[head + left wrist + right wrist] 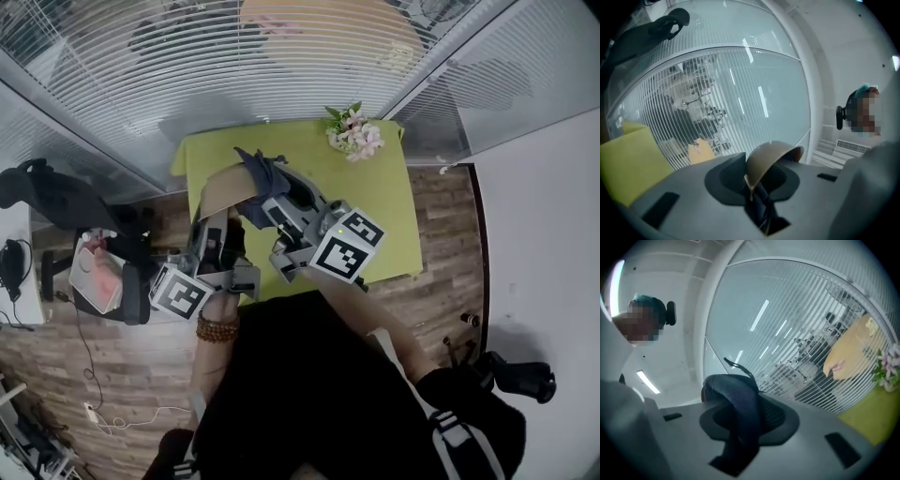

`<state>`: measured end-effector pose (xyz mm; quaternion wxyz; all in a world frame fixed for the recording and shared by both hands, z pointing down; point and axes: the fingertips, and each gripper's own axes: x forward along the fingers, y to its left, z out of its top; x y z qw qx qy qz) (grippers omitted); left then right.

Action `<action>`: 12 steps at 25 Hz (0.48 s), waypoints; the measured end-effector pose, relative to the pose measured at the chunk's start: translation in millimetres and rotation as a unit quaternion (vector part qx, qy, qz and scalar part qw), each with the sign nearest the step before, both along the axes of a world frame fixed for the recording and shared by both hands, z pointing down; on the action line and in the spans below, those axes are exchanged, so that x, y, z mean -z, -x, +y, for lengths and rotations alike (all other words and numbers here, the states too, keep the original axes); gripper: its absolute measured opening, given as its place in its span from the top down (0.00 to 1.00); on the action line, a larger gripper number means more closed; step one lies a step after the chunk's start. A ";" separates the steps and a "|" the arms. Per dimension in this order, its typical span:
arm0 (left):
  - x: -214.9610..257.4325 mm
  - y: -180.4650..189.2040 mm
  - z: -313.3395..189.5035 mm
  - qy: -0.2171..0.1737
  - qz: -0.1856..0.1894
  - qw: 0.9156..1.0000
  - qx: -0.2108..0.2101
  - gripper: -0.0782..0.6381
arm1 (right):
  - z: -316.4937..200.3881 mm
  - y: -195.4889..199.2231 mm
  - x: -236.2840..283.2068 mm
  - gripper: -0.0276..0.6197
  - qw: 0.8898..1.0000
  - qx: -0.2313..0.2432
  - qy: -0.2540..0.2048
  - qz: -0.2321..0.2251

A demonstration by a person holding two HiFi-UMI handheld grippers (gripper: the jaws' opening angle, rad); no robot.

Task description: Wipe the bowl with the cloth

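Left gripper (761, 187) clamps bowl (768, 157) rim, right gripper (745, 423) pinches cloth (736, 390), lower centre. A slack grip could drop the bowl mid-wipe.

Flowers (354, 133) block table (389, 216) far-right corner; glass wall (187, 66) behind.

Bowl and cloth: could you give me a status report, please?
Left gripper shut on bowl rim. Right gripper shut on cloth. Flowers on table, well aside.

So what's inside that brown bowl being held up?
A dark blue cloth sits in the mouth of the bowl and hangs over its rim. The cloth covers the bowl's inside, so whether anything else lies beneath it cannot be seen.
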<state>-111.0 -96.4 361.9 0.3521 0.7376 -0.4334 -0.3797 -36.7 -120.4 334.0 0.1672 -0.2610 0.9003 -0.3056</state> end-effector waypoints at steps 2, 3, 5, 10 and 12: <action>-4.0 -15.4 -1.6 -0.006 -0.058 0.998 -0.024 0.76 | -4.0 -7.1 -7.7 0.83 0.998 -0.006 -0.029 0.049; -1.0 -25.4 -1.6 -0.014 -0.101 0.994 -0.041 0.73 | -4.2 -11.4 -9.5 0.85 0.993 -0.017 -0.063 0.094; 4.2 -34.7 -0.9 -0.027 -0.200 0.978 -0.054 0.73 | -1.3 -17.9 -2.1 0.86 0.966 -0.053 -0.161 0.193; -6.0 -32.4 -3.7 -0.026 -0.492 0.870 -0.003 0.75 | 26.8 -12.9 9.0 0.85 0.798 -0.106 -0.404 0.434; -13.9 -35.8 -5.5 -0.011 -0.487 0.873 -0.023 0.81 | 39.1 -1.8 13.6 0.85 0.746 -0.107 -0.469 0.461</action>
